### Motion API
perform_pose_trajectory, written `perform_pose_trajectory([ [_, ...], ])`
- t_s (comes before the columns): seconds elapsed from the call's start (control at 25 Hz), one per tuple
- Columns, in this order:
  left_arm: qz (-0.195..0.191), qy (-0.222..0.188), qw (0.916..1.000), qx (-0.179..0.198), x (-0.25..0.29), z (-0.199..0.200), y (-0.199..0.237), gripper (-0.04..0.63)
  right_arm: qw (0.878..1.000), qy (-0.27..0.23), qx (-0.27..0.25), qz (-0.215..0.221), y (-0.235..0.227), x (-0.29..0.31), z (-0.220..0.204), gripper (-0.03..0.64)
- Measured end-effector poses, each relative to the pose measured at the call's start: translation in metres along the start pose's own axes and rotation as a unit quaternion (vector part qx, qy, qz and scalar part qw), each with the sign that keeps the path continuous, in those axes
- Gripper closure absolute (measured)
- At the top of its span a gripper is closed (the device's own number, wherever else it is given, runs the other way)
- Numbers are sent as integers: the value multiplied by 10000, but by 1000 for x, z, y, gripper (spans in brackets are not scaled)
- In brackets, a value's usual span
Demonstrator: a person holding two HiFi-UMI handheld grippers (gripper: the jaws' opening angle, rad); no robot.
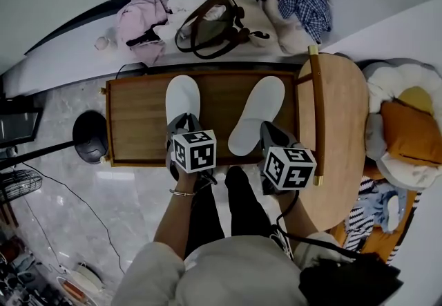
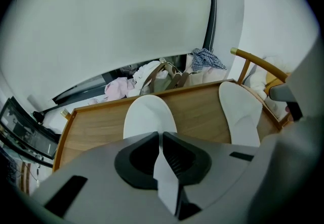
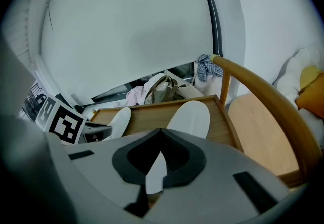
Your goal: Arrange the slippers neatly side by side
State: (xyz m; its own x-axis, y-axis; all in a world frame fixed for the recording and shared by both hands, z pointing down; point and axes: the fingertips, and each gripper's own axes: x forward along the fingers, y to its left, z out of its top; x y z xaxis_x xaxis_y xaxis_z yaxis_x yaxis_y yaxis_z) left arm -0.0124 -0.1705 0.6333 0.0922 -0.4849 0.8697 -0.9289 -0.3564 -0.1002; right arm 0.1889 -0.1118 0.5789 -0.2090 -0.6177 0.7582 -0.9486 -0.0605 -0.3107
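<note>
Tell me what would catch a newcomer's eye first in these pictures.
Two white slippers lie on a wooden table. The left slipper lies straight and the right slipper slants, toe toward the right. The left gripper and right gripper are each closed on a slipper's heel end, at the table's near edge. Beyond the table sit a heap of clothes and a bag.

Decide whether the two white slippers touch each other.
Apart. The head view shows bare wooden table between the left slipper and the right slipper.
</note>
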Motion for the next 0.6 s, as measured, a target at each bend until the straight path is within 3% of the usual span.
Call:
perform_pose_trajectory([
  [0.6, -328, 62, 9986, -422, 6, -2, -1, 554, 10000, 18, 38, -80, -4, -3, -5, 583],
])
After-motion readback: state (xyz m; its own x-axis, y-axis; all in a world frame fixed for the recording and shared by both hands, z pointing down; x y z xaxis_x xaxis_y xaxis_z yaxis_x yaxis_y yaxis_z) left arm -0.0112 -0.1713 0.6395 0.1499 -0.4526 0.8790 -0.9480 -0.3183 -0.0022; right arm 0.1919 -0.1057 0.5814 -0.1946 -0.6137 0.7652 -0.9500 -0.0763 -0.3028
